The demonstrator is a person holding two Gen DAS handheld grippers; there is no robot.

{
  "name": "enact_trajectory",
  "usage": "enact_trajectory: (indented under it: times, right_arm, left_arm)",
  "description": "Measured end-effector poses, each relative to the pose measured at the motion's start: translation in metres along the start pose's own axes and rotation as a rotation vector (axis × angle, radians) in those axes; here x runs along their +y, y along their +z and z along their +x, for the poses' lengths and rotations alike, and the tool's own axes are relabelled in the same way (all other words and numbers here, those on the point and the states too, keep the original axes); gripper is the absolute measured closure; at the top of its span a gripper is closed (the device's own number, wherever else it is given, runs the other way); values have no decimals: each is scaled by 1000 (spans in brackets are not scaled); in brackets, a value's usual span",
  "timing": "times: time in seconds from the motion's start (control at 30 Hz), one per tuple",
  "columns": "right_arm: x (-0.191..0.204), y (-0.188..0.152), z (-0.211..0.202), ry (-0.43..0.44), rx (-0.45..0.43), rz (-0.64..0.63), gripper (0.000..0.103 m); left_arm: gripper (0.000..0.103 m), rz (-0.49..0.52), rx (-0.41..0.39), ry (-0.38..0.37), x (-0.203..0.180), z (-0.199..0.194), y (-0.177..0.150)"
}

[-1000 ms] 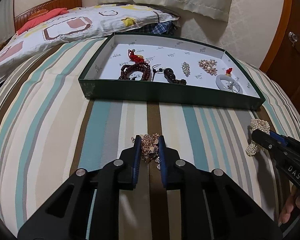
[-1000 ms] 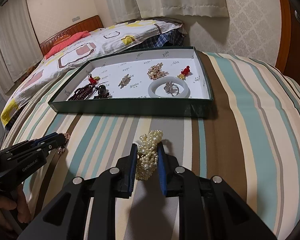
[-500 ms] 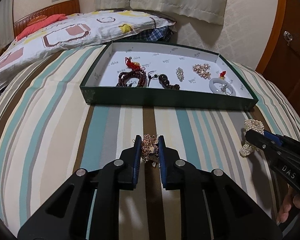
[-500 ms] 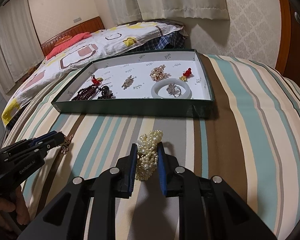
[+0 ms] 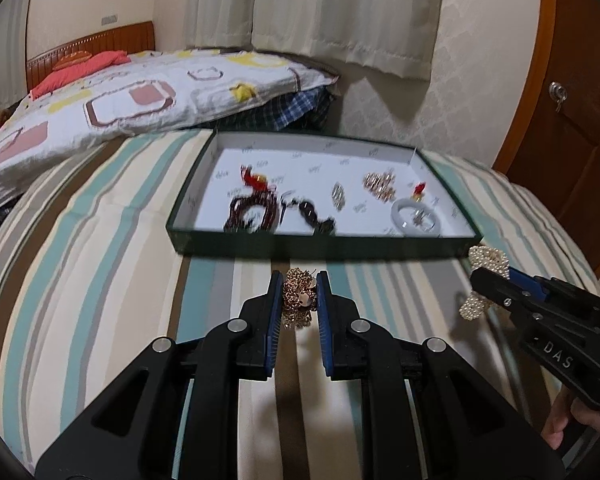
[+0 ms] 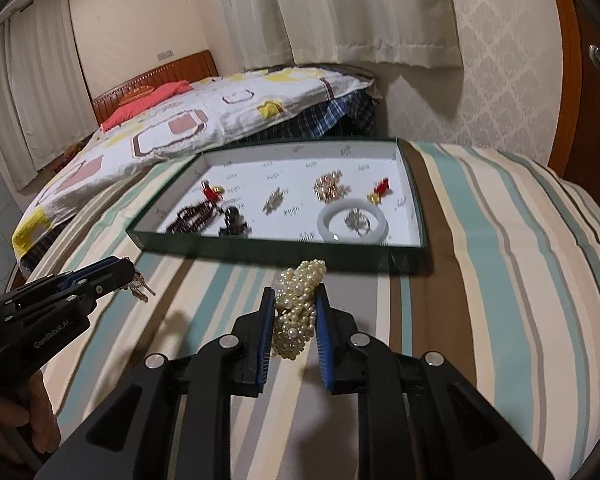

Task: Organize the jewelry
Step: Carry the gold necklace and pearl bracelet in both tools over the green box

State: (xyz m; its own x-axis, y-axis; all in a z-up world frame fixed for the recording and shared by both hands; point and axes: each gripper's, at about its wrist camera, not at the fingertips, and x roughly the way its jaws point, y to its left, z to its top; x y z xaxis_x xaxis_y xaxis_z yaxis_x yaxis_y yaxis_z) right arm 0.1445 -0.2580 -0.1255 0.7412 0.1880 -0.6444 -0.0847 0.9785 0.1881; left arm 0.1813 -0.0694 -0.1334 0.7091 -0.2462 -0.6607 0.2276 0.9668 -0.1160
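Note:
My left gripper (image 5: 299, 285) is shut on a bunched gold chain (image 5: 298, 298), held above the striped bedspread. My right gripper (image 6: 296, 300) is shut on a cluster of pearl strands (image 6: 298, 304), which dangles below the pads. Each gripper shows in the other's view: the right gripper (image 5: 478, 276) with the pearl strands (image 5: 485, 261) at the right edge, the left gripper (image 6: 126, 270) with the gold chain (image 6: 138, 286) at the left. Ahead lies a green tray (image 5: 300, 246) with a white floor. It holds dark red beads (image 5: 252, 212), a white bangle (image 5: 414, 216), brooches and red charms.
The green tray (image 6: 268, 248) sits on a striped bedspread (image 5: 80, 264). Behind it lie a patterned quilt (image 5: 140, 96) and a plaid cloth. A wooden door (image 5: 572, 120) stands at the right, curtains hang on the far wall. A hand (image 6: 16, 420) grips the left tool.
Both grippers have risen off the bedspread, carrying the gold chain and the pearl strands. The tray now looks farther and lower in both views.

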Motion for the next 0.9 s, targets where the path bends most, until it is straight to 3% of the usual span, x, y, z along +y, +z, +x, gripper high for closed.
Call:
enact_trajectory:
  times: [0.5,0.9]
  right_arm:
    - [12,54,-13,12,-128,-48,83]
    - [-1,114,18,-37,-229,-90,83]
  left_arm:
    - [87,26,-147,-31,-12,-21,55]
    - [87,51,-225,-8,-20,18,108]
